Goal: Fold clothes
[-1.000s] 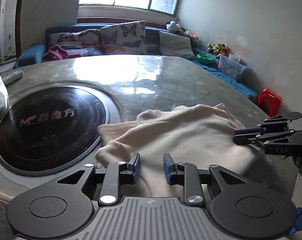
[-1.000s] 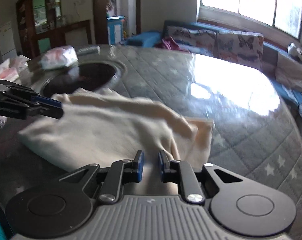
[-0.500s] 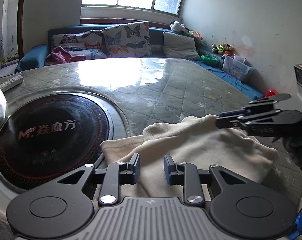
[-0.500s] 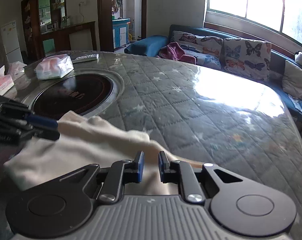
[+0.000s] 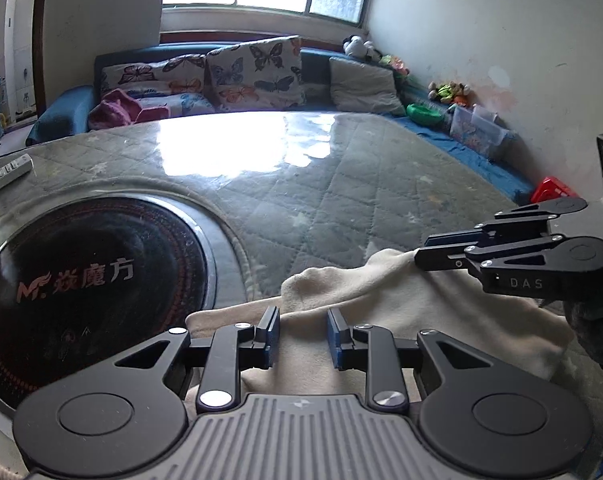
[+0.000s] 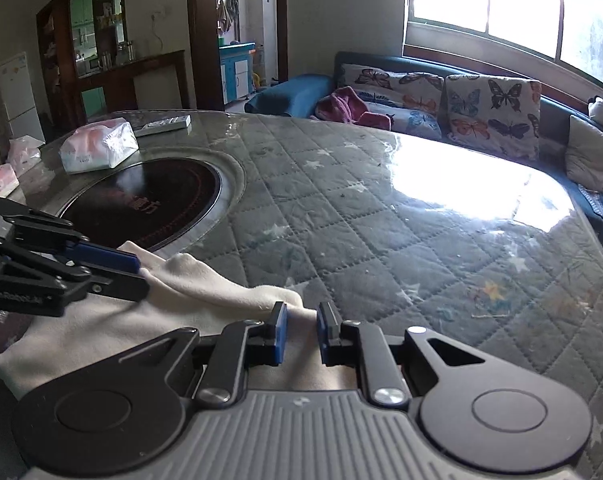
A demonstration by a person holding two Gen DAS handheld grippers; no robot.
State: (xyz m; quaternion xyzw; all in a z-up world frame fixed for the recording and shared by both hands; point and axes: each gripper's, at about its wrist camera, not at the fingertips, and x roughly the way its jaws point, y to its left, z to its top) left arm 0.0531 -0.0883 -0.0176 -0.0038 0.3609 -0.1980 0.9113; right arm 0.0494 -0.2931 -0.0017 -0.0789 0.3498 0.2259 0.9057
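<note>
A cream cloth (image 5: 441, 312) lies bunched at the near edge of the round quilted table (image 5: 321, 200). My left gripper (image 5: 303, 334) is narrowly parted with a fold of the cloth pinched between its blue pads. From the right wrist view the left gripper (image 6: 141, 276) clamps the cloth (image 6: 101, 328) at its left corner. My right gripper (image 6: 301, 332) is nearly shut, with cloth caught between its pads. In the left wrist view the right gripper (image 5: 419, 254) bites the cloth's raised far-right edge.
A black round hob (image 5: 81, 280) is set into the table at the left, just beyond the cloth. A tissue pack (image 6: 97, 148) and a remote (image 6: 163, 123) lie past it. A sofa with butterfly cushions (image 5: 221, 80) runs behind the table, and a red stool (image 5: 553, 190) stands at the right.
Both grippers have drawn back toward the near edge with the cloth in them. The cloth now covers less of the table and is more bunched.
</note>
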